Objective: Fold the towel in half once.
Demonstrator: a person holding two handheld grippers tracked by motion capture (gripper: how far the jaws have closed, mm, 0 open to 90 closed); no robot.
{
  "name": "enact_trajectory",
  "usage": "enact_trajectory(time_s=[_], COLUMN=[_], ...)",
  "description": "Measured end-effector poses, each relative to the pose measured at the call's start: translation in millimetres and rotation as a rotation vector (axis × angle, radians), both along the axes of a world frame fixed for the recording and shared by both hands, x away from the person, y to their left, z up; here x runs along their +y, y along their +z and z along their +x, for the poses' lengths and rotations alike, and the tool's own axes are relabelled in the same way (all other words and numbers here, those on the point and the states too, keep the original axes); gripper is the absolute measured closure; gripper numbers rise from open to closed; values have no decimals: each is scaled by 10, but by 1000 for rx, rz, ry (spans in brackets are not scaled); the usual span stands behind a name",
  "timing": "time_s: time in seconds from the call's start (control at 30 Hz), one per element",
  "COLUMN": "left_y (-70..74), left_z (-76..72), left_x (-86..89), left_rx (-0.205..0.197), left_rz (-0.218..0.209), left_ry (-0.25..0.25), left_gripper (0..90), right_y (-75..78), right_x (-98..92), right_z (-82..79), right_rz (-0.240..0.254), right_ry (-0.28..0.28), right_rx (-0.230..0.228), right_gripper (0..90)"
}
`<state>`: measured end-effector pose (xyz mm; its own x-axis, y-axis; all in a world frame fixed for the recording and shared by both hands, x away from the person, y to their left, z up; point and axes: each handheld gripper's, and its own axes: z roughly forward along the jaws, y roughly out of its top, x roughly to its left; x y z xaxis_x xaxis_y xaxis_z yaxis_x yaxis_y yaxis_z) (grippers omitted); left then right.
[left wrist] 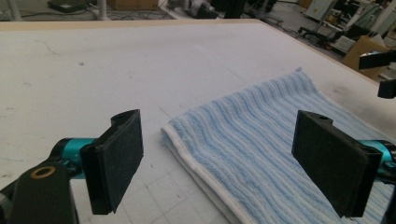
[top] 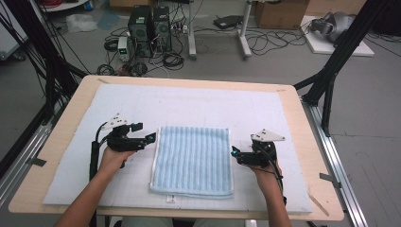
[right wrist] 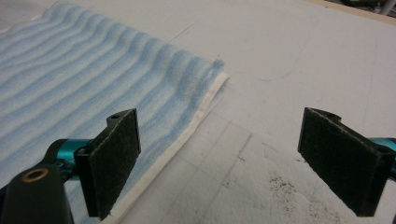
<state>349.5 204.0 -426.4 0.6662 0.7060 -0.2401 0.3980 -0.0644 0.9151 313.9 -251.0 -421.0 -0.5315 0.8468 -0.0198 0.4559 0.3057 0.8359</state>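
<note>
**A:** Where's the towel point(top: 191, 161) sitting for you?

**B:** It's a blue-and-white striped towel, folded flat on the white mat point(top: 198, 106) that covers the desk point(top: 293, 101). It lies between my two grippers. Through the left gripper view, its white-hemmed corner point(left wrist: 170, 130) lies between my jaws, nearer the left-hand pad, and the cloth runs on under and past the right-hand pad. Through the right gripper view the other far corner point(right wrist: 219, 77) lies ahead of the gap, with the hem running back under the left-hand pad.

**A:** Jaws?

**B:** Both sets spread wide, nothing in them. The left gripper point(top: 152, 137) hangs just beside the towel's left edge, the right gripper point(top: 233, 152) just beside its right edge.

**A:** So which step would you call this?

**B:** I'd judge it the approach before a grasp, one gripper to each side edge, likely for another fold or a lift.

**A:** And next?

**B:** I'd need to lower each gripper so one pad slides under the hem and the other comes over it, then close on all layers. If I catch only the top layer, the fold would open.
</note>
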Motion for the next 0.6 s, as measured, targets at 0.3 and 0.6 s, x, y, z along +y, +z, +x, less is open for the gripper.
enact_trajectory(time_s=[0.3, 0.6], left_y=[33, 40], left_z=[-32, -49], left_x=[76, 107], left_rx=[-45, -41], left_rz=[-25, -22], left_ry=[-13, -14], left_gripper=[168, 169], right_y=[24, 31], right_x=[-62, -60], right_z=[-8, 14], right_rz=[-2, -8], right_ry=[-29, -37], right_rx=[-14, -16], right_gripper=[114, 112])
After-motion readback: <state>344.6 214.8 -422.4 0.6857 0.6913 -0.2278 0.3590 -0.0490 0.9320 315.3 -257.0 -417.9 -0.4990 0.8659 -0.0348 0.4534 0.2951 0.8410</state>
